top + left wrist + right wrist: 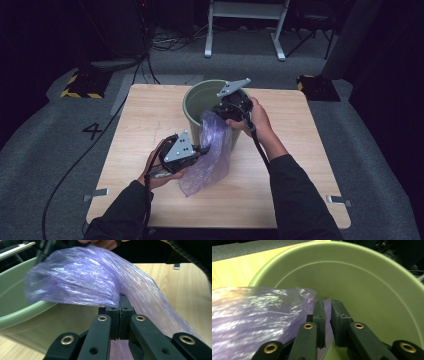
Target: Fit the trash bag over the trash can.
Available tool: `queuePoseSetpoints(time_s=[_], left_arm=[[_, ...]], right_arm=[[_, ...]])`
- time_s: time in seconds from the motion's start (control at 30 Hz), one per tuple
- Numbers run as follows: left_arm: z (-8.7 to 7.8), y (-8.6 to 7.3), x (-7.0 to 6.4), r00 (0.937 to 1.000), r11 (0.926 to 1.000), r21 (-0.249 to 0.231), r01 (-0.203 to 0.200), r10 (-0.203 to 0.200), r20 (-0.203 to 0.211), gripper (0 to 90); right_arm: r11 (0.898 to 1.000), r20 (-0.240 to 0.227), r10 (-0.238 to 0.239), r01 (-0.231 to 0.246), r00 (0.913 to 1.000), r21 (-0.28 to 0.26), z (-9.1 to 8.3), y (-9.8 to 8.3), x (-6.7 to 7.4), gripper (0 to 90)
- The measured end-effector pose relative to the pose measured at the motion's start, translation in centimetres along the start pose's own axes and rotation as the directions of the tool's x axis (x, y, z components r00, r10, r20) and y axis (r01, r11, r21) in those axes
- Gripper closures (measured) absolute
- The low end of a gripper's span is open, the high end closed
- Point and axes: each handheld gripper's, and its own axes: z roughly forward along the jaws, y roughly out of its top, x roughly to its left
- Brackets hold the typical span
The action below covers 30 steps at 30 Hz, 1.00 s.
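A crumpled purple plastic bag (210,150) stretches between both grippers over the light wooden table (150,115). My left gripper (204,149) is shut on the bag's middle; in the left gripper view its jaws (119,300) meet flush on the film (87,277). My right gripper (217,111) holds the bag's upper end at the near rim of a green bin (192,107). In the right gripper view its jaws (327,305) stand almost together with a fold of the bag (249,320) between them, pointing into the bin (374,290). The bag's lower end lies on the table.
The bin stands at the table's far middle. Metal clips (96,193) sit at the table's front corners. A cable (75,160) trails over the grey floor on the left. A white frame (245,30) stands beyond the table.
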Motion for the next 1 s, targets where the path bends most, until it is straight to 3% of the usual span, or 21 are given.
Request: queuePoseSetpoints(time_s=[0.1, 0.2, 0.27, 0.37, 0.47, 0.6, 0.7, 0.87, 0.93, 1.0], left_arm=[[0.1, 0.0, 0.4, 0.9997, 0.9999, -0.004, 0.01, -0.01, -0.023, 88.3], [0.0, 0.2, 0.7, 0.9993, 0.9996, -0.011, 0.025, -0.025, -0.029, 87.9], [-0.1, 0.5, 0.8, 0.9989, 0.9995, -0.017, 0.025, -0.026, -0.038, 87.8], [-0.2, 0.9, 0.9, 0.9982, 0.9993, -0.022, 0.03, -0.031, -0.052, 87.3], [-0.1, 1.0, 1.1, 0.9979, 0.9993, -0.006, 0.037, -0.037, -0.054, 87.4], [-0.1, 1.3, 1.5, 0.9964, 0.9987, -0.015, 0.048, -0.049, -0.069, 87.6], [-0.2, 1.8, 2.0, 0.9954, 0.998, -0.023, 0.059, -0.06, -0.074, 87.6], [-0.5, 3.0, 3.0, 0.9933, 0.9955, -0.039, 0.087, -0.089, -0.073, 87.1], [-0.5, 3.4, 3.4, 0.9917, 0.9941, -0.037, 0.102, -0.104, -0.076, 87.1], [-0.3, 3.7, 3.9, 0.9896, 0.9912, -0.041, 0.126, -0.129, -0.065, 87.1]], right_arm=[[1.0, 0.016, 0.006, -0.006, 0.9998, -0.013, 0.0, -0.1, 0.0, 72.1], [0.999, 0.09, 0.016, -0.011, 0.9958, -0.051, -0.5, -0.4, 0.0, 54.0], [0.994, 0.102, 0.041, -0.03, 0.9939, -0.109, -1.4, -0.7, -0.1, 46.9], [0.977, 0.095, 0.069, -0.048, 0.993, -0.207, -3.3, -1.4, -0.1, 41.0], [0.956, 0.058, 0.057, -0.037, 0.9967, -0.292, -5.3, -2.3, 0.3, 38.3], [0.931, -0.001, 0.017, -0.016, 0.9999, -0.365, -7.3, -3.8, 1.0, 36.6], [0.929, -0.022, -0.041, 0.03, 0.9989, -0.37, -7.9, -4.8, 1.9, 35.2], [0.914, -0.057, -0.111, 0.079, 0.9922, -0.398, -8.4, -5.9, 3.5, 33.8], [0.903, -0.084, -0.135, 0.088, 0.9873, -0.42, -8.3, -6.2, 4.1, 33.7], [0.901, -0.087, -0.153, 0.102, 0.9844, -0.422, -8.0, -6.3, 4.7, 33.7]])
